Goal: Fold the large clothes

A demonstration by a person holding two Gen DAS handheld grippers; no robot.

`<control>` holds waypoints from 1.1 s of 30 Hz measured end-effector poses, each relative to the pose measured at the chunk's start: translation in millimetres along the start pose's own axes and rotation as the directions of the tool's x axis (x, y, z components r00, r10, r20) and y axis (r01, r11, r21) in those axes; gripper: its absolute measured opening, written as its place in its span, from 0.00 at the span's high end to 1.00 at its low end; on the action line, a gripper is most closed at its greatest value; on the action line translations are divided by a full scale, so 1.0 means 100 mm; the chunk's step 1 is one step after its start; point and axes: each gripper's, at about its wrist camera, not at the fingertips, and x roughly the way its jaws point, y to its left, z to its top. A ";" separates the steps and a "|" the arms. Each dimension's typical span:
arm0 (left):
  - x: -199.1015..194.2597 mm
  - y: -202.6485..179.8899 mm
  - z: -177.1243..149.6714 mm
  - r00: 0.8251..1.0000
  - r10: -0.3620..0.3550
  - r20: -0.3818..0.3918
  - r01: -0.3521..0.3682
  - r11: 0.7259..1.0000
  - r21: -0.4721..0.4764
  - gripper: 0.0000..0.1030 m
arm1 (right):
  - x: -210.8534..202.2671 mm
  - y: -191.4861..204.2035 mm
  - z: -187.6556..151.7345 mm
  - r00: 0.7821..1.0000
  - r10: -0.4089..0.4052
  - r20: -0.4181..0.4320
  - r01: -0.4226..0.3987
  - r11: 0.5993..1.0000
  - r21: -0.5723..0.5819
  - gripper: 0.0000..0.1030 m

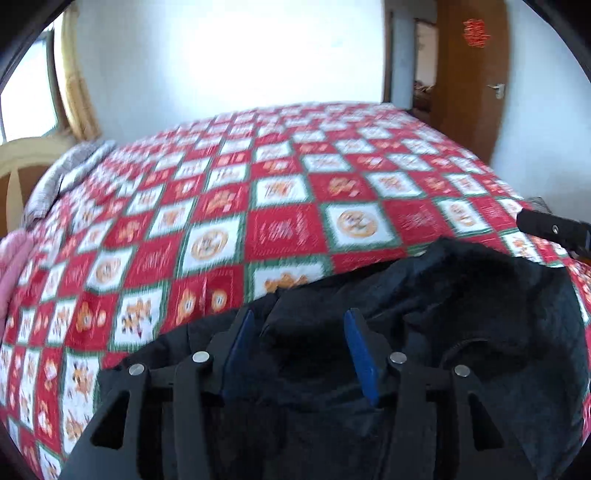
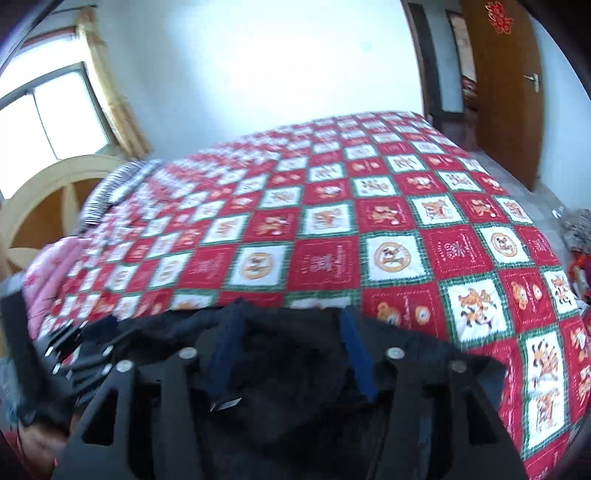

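Two wrist views over a bed [image 1: 280,177] covered by a red, white and green checked quilt [image 2: 332,236] printed with bear motifs; the small lettering in its red squares was too blurred to read. The only other mark resembling writing was a red paper-cut ornament [image 2: 498,18] on the brown wooden door [image 1: 469,74] far ahead and to the right of both tongs, and its character could not be made out with certainty. The left tongs [image 1: 301,325] stood partly open, blue pads apart, with the dark garment [image 1: 461,314] lying below and between them; no pad pressed on the cloth. The right tongs [image 2: 291,325] likewise stood partly open above the same black fabric, gripping nothing. The garment lay on the near edge of the bed, directly under both tongs. The left view alone showed the garment's rounded bulk spreading to the right, with a black tip of the other tool [image 1: 554,229] beyond it. The right view alone showed the window [image 2: 48,118], the arched headboard [image 2: 55,192], a pink item [image 2: 48,280] at far left, and clutter on the floor [image 2: 580,236] at far right.
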 end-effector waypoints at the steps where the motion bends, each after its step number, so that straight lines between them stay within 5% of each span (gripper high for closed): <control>1: 0.07 0.04 -0.03 1.000 0.009 -0.019 -0.010 1.000 -0.019 0.49 | 0.18 -0.02 -0.02 0.998 -0.005 -0.058 0.005 1.000 0.006 0.45; 3: 0.20 0.12 -0.10 0.998 0.014 -0.062 -0.017 0.998 -0.055 0.49 | 0.47 0.01 -0.19 0.978 -0.030 -0.205 0.022 0.999 -0.041 0.64; 5: 0.34 0.23 -0.20 0.995 -0.008 -0.098 -0.002 0.995 -0.098 0.49 | 0.62 0.06 -0.40 0.961 -0.124 -0.246 0.083 0.982 -0.170 0.65; 7: 0.42 0.26 -0.25 0.993 -0.016 -0.120 0.002 0.993 -0.115 0.49 | 0.67 0.04 -0.60 0.956 -0.201 -0.215 0.145 0.957 -0.252 0.65; 15: 0.56 0.17 -0.28 0.994 0.048 -0.101 -0.058 0.994 -0.092 0.45 | 0.58 -0.14 -0.69 0.985 -0.117 -0.126 0.089 0.975 -0.205 0.65; 20: 0.29 0.20 -0.29 0.997 0.060 -0.051 -0.065 0.992 -0.104 0.45 | 0.47 0.04 -0.71 0.976 -0.204 -0.077 0.177 0.947 -0.269 0.51; 23: -0.09 0.27 -0.32 0.999 0.030 0.016 -0.028 0.992 -0.119 0.45 | 0.10 0.05 -0.73 0.982 -0.185 -0.020 0.173 0.947 -0.272 0.43; 28: -0.99 0.54 -0.54 0.989 -0.037 0.142 0.047 0.997 -0.069 0.44 | -1.12 -0.09 -0.92 0.985 -0.096 0.146 0.126 0.969 -0.214 0.30; 33: -1.79 0.84 -1.17 0.975 -0.079 0.207 0.088 0.996 -0.033 0.40 | -2.19 -0.28 -1.39 0.984 -0.019 0.177 0.048 0.986 -0.160 0.27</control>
